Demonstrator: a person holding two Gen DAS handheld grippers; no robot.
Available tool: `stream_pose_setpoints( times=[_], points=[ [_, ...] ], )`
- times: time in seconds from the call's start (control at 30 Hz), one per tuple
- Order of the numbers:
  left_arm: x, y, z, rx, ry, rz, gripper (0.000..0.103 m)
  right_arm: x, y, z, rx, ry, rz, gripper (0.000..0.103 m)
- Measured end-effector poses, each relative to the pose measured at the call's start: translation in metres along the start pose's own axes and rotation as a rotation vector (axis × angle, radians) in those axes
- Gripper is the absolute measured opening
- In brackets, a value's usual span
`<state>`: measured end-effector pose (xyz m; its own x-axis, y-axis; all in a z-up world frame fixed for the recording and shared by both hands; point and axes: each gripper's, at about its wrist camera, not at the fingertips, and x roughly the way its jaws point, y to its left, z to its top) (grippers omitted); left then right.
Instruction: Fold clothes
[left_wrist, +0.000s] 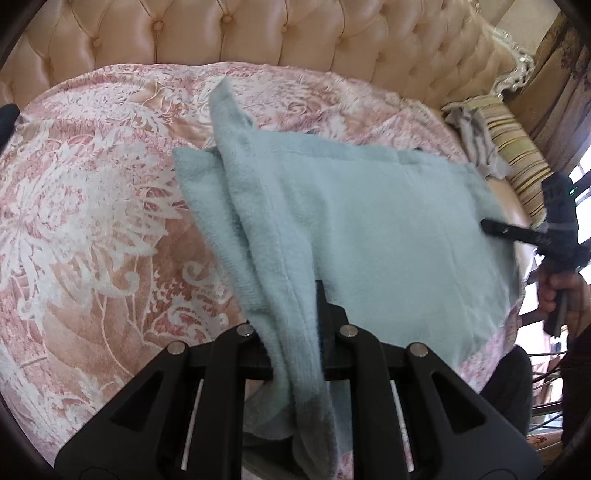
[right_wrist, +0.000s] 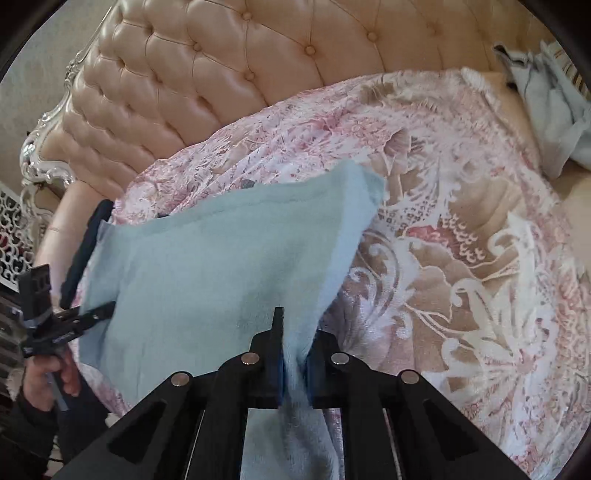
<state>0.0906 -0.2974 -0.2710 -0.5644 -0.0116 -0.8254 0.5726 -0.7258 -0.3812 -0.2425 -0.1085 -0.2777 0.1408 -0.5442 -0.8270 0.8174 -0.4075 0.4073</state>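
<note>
Your left gripper (left_wrist: 295, 325): clamped on pale blue garment (left_wrist: 369, 221) | your right gripper (right_wrist: 293, 354): clamped on its other end | garment spread near floral blanket's (left_wrist: 92, 221) front edge

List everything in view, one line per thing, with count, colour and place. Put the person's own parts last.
garment: one, pale blue-green, fluffy, spread on the blanket, near edge pinched at two spots.
blanket: one, pink and beige with white floral pattern, covering the seat.
headboard: one, cream, button-tufted, behind the blanket.
silver trim: carved, at the headboard's end.
clothes pile: pale blue and grey, count unclear, at the far edge beyond the blanket.
striped cushion: one, cream with brown stripes, beside the pile.
left gripper: one, black, shut on the garment.
right gripper: one, black, shut on the garment.
hand: one each side, holding the gripper handles.
</note>
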Motion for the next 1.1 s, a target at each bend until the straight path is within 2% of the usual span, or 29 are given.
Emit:
stream_pose_setpoints(
  times=[0.1,0.2,0.27,0.33,0.4,0.47,0.57,0.67,0.73,0.77,0.8,0.83,0.87,0.93,0.97,1.03,1.1],
  points=[
    [-0.001,0.009,0.001,-0.056,0.009,-0.053,0.016,-0.005,0.004,-0.002,0.003,-0.014,-0.033,0.007],
    [-0.001,0.020,0.003,-0.112,0.025,-0.095,0.022,0.001,0.000,-0.002,0.041,0.029,0.007,0.013],
    [-0.001,0.029,0.006,-0.148,0.041,-0.131,0.030,0.002,-0.003,0.000,0.060,0.040,0.021,0.016],
    [-0.001,0.037,0.009,-0.183,0.054,-0.168,0.052,0.004,-0.005,0.001,0.071,0.060,0.036,0.026],
    [-0.001,0.041,0.009,-0.204,0.054,-0.198,0.054,0.003,-0.002,0.002,0.059,0.076,0.088,0.051],
    [-0.001,0.042,0.009,-0.212,0.054,-0.210,0.054,0.005,0.004,0.004,0.034,0.084,0.068,0.057],
    [-0.001,0.045,0.010,-0.225,0.053,-0.221,0.054,0.007,0.013,0.006,-0.003,0.095,0.035,0.054],
    [0.001,0.051,0.012,-0.257,0.050,-0.238,0.054,0.005,0.010,0.004,0.029,0.082,0.031,0.049],
    [0.004,0.052,0.013,-0.253,0.057,-0.237,0.055,0.003,0.002,0.001,0.065,0.070,0.036,0.028],
    [0.005,0.051,0.014,-0.242,0.056,-0.230,0.055,0.001,-0.002,0.000,0.083,0.064,0.038,0.014],
    [0.004,0.049,0.014,-0.228,0.053,-0.219,0.050,0.002,-0.008,-0.002,0.110,0.061,0.060,0.012],
    [0.004,0.048,0.014,-0.213,0.050,-0.208,0.026,0.001,-0.011,-0.004,0.122,0.060,0.074,0.011],
    [0.003,0.047,0.015,-0.200,0.048,-0.197,0.018,0.001,-0.013,-0.005,0.133,0.059,0.088,0.011],
    [0.000,0.049,0.014,-0.181,0.050,-0.174,0.018,0.000,-0.015,-0.006,0.136,0.059,0.096,0.011],
    [-0.002,0.049,0.014,-0.171,0.055,-0.164,0.022,0.000,-0.011,-0.005,0.121,0.060,0.077,0.011],
    [-0.003,0.050,0.015,-0.149,0.062,-0.126,0.036,0.001,-0.001,-0.005,0.075,0.064,0.024,0.011],
    [-0.007,0.051,0.017,-0.120,0.053,-0.088,0.036,0.002,0.009,-0.004,0.032,0.069,-0.029,0.011]
  ],
)
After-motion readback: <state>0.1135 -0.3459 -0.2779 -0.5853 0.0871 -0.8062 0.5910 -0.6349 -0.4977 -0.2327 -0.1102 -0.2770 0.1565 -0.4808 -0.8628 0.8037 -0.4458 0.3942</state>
